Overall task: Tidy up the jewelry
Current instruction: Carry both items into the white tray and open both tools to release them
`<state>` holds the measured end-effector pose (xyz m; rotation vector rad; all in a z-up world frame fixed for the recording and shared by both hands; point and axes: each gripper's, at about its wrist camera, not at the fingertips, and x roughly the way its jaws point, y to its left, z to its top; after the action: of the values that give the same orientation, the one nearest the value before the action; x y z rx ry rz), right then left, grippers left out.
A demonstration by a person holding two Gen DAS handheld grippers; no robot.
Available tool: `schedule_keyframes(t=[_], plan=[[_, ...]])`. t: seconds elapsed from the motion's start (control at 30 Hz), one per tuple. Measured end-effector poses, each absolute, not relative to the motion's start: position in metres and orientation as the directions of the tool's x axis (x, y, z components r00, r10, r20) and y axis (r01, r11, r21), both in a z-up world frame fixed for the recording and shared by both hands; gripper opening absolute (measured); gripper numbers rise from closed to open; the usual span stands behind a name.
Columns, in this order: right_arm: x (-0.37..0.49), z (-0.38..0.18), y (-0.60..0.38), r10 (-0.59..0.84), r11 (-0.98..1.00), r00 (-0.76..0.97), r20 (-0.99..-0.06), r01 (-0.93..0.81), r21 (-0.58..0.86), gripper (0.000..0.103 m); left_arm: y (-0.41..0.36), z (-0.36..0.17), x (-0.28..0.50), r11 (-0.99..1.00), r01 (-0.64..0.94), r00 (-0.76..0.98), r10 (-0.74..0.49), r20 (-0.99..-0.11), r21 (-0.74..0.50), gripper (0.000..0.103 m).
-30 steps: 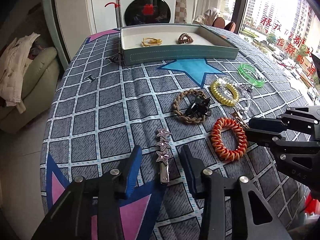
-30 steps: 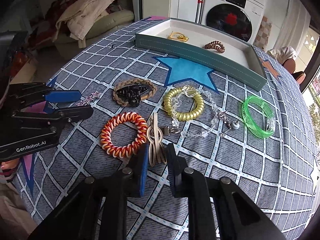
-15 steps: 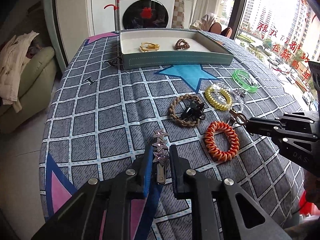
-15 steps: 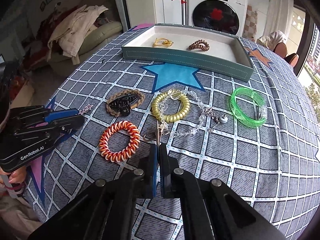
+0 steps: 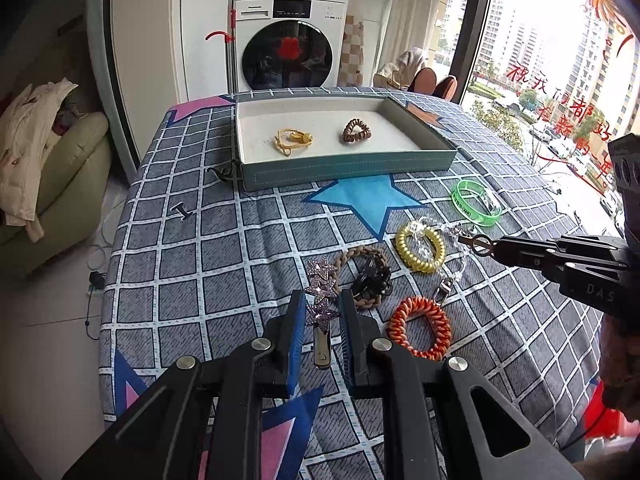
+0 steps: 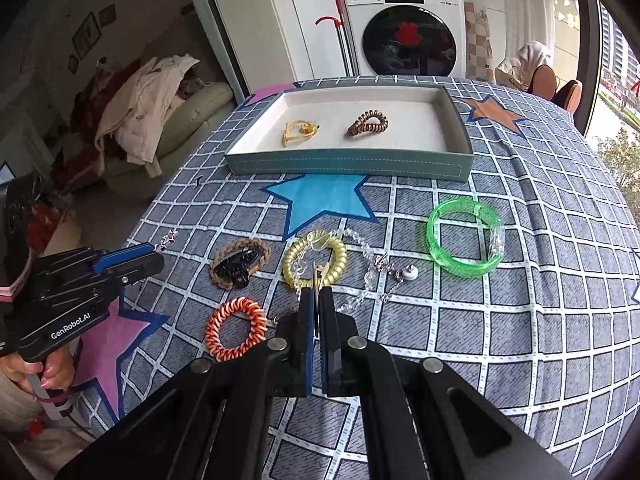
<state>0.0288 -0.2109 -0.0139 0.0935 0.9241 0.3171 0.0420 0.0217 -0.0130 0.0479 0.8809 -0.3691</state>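
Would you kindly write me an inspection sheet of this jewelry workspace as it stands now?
Surface: checked star-print cloth over the table.
Job's things: teal tray holds a yellow tie and a brown coil tie; on the cloth lie a green bangle, yellow coil, braided band with black claw clip, orange coil and clear bead chain.
Clutter: small dark clip beside the tray.
Grippers: left tongs shut on star hair clip; right tongs shut on gold clip.
Cables: cord on the floor.
Surroundings: washing machine, sofa with clothes, window.
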Motion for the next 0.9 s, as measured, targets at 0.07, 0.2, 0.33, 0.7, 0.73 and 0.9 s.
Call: schedule_keyframes(t=[0.07, 0.2, 0.33, 0.7, 0.73, 0.9], plan=[[0.035, -0.007, -0.216, 0.309, 0.95, 0.574, -0.758, -0.22, 0.222, 0.003, 0.021, -0.007, 0.048, 0.936, 0.336, 0.586, -0.295, -0.755, -0.105, 0.037], [0.054, 0.009, -0.225, 0.306, 0.952, 0.603, -0.736, -0.196, 0.235, 0.003, 0.018, 0.005, 0.068, 0.938, 0.328, 0.602, -0.297, -0.741, -0.11, 0.037], [0.08, 0.024, -0.233, 0.297, 0.955, 0.628, -0.719, -0.179, 0.238, 0.003, 0.015, 0.019, 0.096, 0.94, 0.314, 0.619, -0.308, -0.722, -0.132, 0.037], [0.173, 0.035, -0.254, 0.303, 0.948, 0.635, -0.711, -0.123, 0.293, 0.003, -0.012, 0.039, 0.194, 0.955, 0.272, 0.642, -0.271, -0.717, -0.117, 0.037], [0.181, 0.034, -0.255, 0.303, 0.947, 0.635, -0.711, -0.12, 0.296, 0.003, -0.015, 0.038, 0.205, 0.957, 0.265, 0.643, -0.264, -0.718, -0.115, 0.037], [0.22, 0.025, -0.258, 0.285, 0.951, 0.634, -0.719, -0.096, 0.293, 0.002, -0.032, 0.027, 0.252, 0.967, 0.238, 0.654, -0.231, -0.72, -0.093, 0.037]])
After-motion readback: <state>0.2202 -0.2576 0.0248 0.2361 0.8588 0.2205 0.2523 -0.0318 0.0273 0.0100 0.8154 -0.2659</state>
